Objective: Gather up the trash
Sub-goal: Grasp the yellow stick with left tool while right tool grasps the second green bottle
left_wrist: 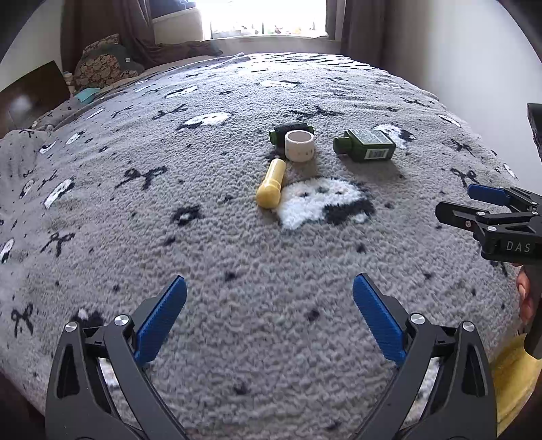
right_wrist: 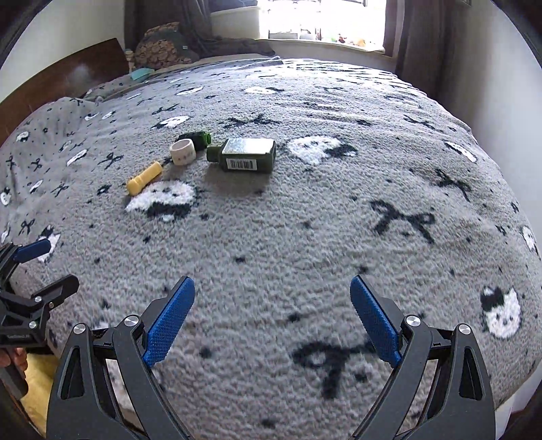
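Left gripper (left_wrist: 269,291): nearest the lens, blue pads spread wide, nothing between them, only blanket below.
Right gripper (right_wrist: 272,291): same state, pads wide apart, empty (also seen side-on at the right edge of the left wrist view, with the fingers of the hand holding it).
Blanket (left_wrist: 237,338): grey fleece with black bows and white cat faces, covers the bed; carries all the trash.
Yellow tube (left_wrist: 270,184): lying flat, nearest of the trash items, cap end toward the near edge of the blanket, just beside a white cat patch.
White tape roll (left_wrist: 299,145): standing on its rim with the opening up, just past the far end of the yellow tube, may be touching it (cannot tell).
Dark green roll (left_wrist: 291,130): right behind the white tape roll, toward the blanket's far edge, partly hidden by it.
Green bottle (right_wrist: 245,155): on its side, barcode facing the camera, cap pointing at the tape roll, near it but apart.
Cluster position: mid-blanket, well apart from both grippers.
Background: window (left_wrist: 267,17) beyond the far edge, patterned pillow (left_wrist: 101,64) at the far left corner.
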Available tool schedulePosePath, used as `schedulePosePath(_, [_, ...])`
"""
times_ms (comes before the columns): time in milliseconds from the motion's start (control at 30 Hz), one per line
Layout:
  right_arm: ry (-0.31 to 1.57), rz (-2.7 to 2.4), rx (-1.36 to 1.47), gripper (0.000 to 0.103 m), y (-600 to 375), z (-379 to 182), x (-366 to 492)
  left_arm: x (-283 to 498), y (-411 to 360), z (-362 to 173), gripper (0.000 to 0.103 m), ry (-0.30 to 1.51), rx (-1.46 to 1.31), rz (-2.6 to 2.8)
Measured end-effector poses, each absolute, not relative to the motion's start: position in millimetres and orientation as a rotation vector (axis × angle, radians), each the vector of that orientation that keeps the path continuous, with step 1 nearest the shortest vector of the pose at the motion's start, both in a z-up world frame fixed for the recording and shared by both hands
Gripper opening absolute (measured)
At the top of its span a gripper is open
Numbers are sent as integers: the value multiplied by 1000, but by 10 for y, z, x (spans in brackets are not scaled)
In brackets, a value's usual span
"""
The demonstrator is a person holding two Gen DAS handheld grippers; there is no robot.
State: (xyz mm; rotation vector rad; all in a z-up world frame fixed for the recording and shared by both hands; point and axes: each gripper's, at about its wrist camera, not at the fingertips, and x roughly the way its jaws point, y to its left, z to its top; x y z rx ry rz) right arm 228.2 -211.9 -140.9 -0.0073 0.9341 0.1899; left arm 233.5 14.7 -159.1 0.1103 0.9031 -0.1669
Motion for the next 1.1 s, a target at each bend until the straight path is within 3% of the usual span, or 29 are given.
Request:
schedulePosePath(567, [970,167,51,93,-1643,-1627,3552,3350,55,-1833,66,939,103,-218])
schedulePosePath(667, [968,160,47,93,-1595,-1633,3657,3396,37,-1827,50,938,107,-230])
schedulePosePath(800, [961,153,27,90,-1556,-1645,3699,3382,32,-1818,19,945,102,-237])
schedulePosePath(867, [960,158,16,85,-1559,-1673,3707,3333,53,-1801,19,946,88,-243])
schedulePosePath(1100, [973,177,-32,85,-1670,-1609,3416,2922,12,-1762,19,940,112,-241])
